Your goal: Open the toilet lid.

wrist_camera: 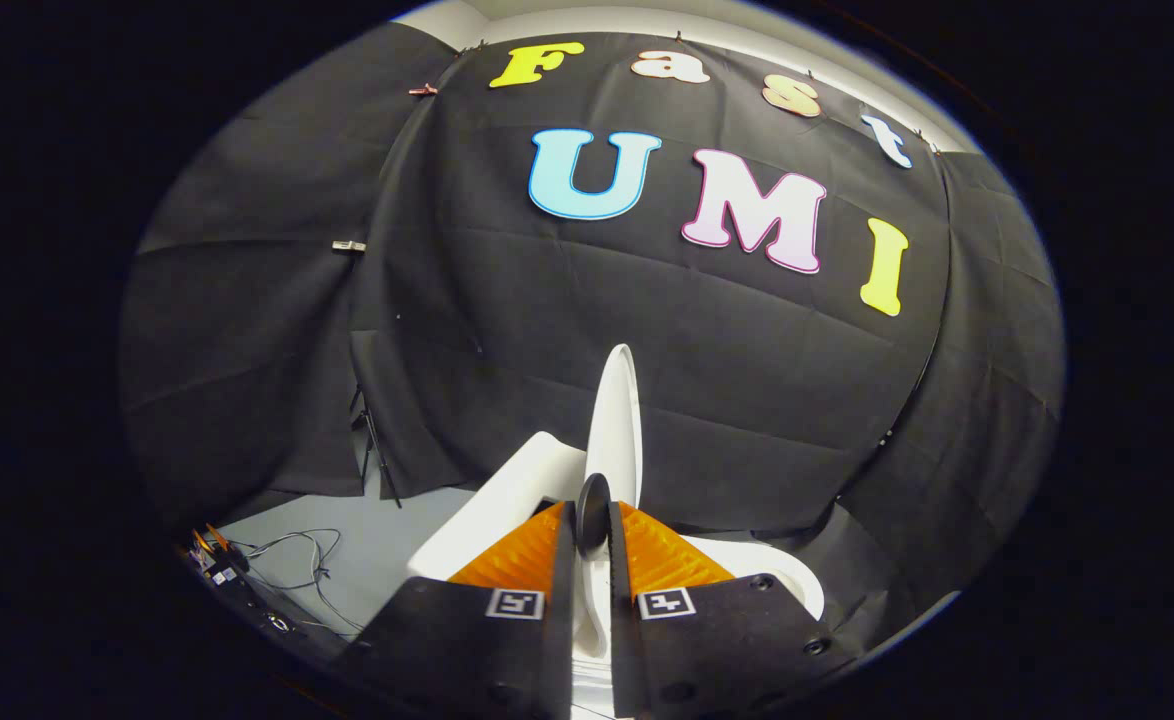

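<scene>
The white toilet lid (615, 420) stands raised and is seen edge-on, rising as a thin blade from between my fingers. My gripper (592, 512) is shut on the lid's edge, with one finger on each side and white showing in the narrow gap between them. A small dark round piece (592, 510) sits on the lid right at the fingertips. The white toilet body (507, 495) lies below and left of the fingers, and its rim (787, 575) curves out beyond the right finger.
The black cloth wall hangs close behind the toilet. Left of it is grey floor (367, 545) with loose cables (292, 565) and some small gear beside them. A thin dark stand leg (377, 455) leans by the cloth.
</scene>
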Action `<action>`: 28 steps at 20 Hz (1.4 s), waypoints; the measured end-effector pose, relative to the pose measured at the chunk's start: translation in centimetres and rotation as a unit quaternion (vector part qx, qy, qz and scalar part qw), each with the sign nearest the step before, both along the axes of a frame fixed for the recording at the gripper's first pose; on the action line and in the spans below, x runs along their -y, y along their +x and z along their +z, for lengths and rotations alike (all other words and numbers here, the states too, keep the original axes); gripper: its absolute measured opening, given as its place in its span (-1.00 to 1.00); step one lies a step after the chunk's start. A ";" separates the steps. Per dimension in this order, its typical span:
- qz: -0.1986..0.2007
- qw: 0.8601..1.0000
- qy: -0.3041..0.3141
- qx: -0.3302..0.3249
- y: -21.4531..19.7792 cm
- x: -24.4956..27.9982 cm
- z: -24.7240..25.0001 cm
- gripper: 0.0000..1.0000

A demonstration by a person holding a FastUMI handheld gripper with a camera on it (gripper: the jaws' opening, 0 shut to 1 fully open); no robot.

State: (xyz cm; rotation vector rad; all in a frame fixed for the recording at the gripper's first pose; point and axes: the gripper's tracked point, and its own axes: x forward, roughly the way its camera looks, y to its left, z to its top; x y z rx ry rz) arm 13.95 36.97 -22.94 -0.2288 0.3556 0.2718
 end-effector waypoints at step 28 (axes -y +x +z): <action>0.019 0.993 0.060 0.096 -5.5 3.9 14.6 0.97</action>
